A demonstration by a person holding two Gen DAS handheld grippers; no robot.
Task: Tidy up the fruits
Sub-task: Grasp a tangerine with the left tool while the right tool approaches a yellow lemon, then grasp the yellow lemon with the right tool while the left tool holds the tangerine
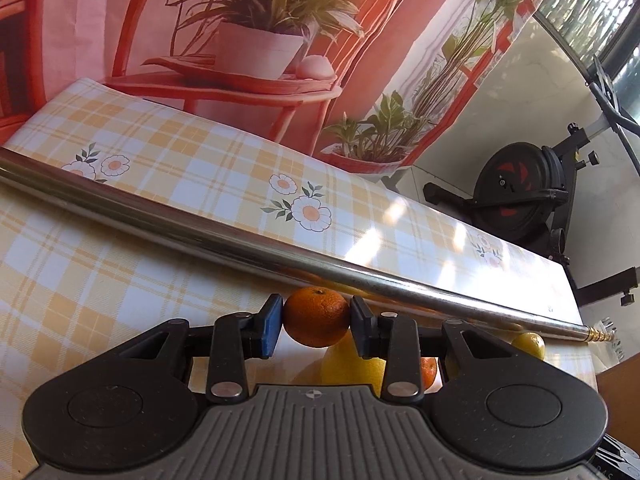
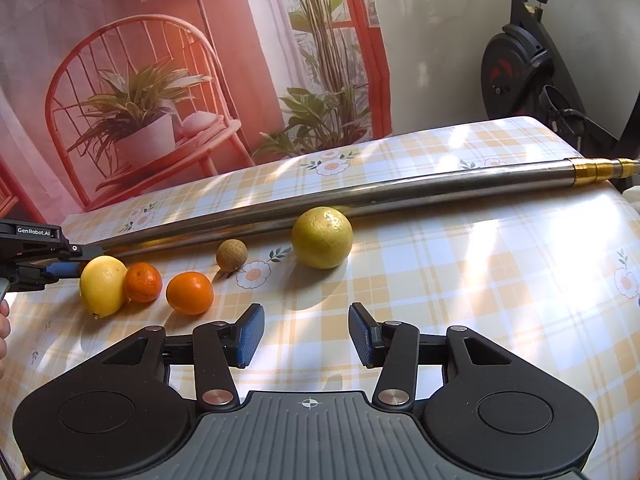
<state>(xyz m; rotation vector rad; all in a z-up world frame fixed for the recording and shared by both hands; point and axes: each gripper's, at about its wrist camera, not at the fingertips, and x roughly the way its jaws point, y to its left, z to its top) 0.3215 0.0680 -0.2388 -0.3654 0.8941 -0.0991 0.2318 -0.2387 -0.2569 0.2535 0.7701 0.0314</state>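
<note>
The left tongs [image 1: 317, 322] grip a small orange [image 1: 316, 316] between their blue pads, just above the desk [image 1: 120, 264], which wears a yellow checked cloth with daisies. A long metal pole [image 1: 240, 240] lies across the desk behind it. The right tongs [image 2: 306, 334] are open and hold nothing. Ahead of them sit a lemon [image 2: 103, 286] touching a mandarin [image 2: 143, 282], another orange [image 2: 189, 293], a small brown fruit [image 2: 231, 254] and a large yellow-green fruit [image 2: 322, 237].

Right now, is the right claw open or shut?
Open: the right gripper shows a clear gap between its blue pads, with nothing held.
</note>
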